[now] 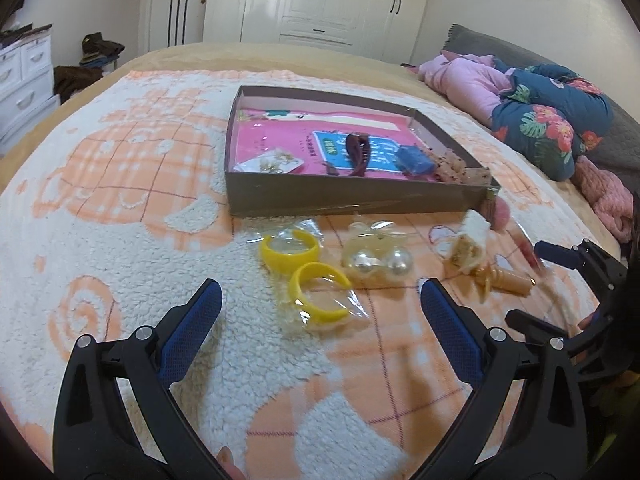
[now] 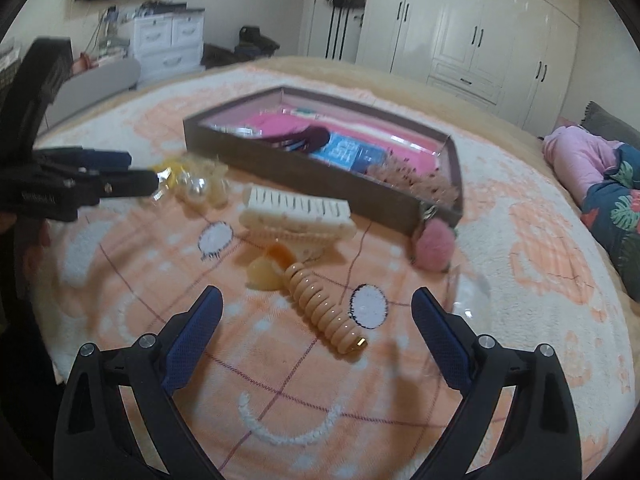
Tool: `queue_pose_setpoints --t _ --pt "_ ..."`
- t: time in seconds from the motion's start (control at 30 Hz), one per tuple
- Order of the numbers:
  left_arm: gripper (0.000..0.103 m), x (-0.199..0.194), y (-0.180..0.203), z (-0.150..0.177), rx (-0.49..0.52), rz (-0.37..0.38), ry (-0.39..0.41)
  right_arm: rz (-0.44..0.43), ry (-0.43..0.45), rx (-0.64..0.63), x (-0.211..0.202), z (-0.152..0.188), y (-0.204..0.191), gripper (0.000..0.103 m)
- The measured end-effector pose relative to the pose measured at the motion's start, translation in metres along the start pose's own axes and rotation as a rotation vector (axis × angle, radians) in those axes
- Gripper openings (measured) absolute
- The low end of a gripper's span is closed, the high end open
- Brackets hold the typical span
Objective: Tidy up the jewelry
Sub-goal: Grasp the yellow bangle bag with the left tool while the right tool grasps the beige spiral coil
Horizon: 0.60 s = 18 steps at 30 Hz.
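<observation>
The jewelry lies on a fuzzy peach and white blanket (image 1: 120, 240) on the bed. Two yellow rings (image 1: 304, 268) in clear wrap sit just ahead of the left tongs (image 1: 320, 300), between the two blue pads. Right beside them lie the pearl earrings (image 1: 378, 262), also in clear wrap. The left tongs are spread wide and hold nothing. In the right view, a long peach spiral clip (image 2: 324, 308) lies between the tips of the right tongs (image 2: 316, 304), a bit ahead of them. These tongs are spread wide too, with nothing in them. A cream claw clip (image 2: 298, 218) lies just past the spiral clip, and a pink fluffy ball (image 2: 434, 248) sits against the corner of the brown box (image 1: 344, 200). The box lies farther back on the blanket. Inside it are a dark red hair clip (image 1: 358, 152), a blue thing (image 1: 414, 160), and a pink sheet on the bottom. White closet doors (image 1: 320, 0) stand far behind the bed.
</observation>
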State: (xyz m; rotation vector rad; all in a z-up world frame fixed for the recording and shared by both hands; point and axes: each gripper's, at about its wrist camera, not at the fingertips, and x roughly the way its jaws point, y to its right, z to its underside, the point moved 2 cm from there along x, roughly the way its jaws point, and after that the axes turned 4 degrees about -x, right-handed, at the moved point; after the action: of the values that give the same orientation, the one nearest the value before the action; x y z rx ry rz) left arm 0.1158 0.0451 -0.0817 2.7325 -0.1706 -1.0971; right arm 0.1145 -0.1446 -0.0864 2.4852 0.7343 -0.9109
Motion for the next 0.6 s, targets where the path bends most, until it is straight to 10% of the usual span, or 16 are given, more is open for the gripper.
queue_pose_setpoints --t 0.27,0.43,0.6 --pt "0.065 0.017 -0.009 0.0 -0.017 -0.023 -0.025 -0.073 -0.06 0.045 0.027 -0.005 0.003 0.08" --pt "0.042 0.013 -0.02 0.002 -0.018 -0.047 -0.033 -0.102 -0.051 0.041 0.023 -0.004 -0.003 0.046" --pt "0.037 0.009 -0.029 0.0 -0.048 -0.042 -0.029 -0.112 -0.034 0.011 0.012 0.0 -0.016 0.035"
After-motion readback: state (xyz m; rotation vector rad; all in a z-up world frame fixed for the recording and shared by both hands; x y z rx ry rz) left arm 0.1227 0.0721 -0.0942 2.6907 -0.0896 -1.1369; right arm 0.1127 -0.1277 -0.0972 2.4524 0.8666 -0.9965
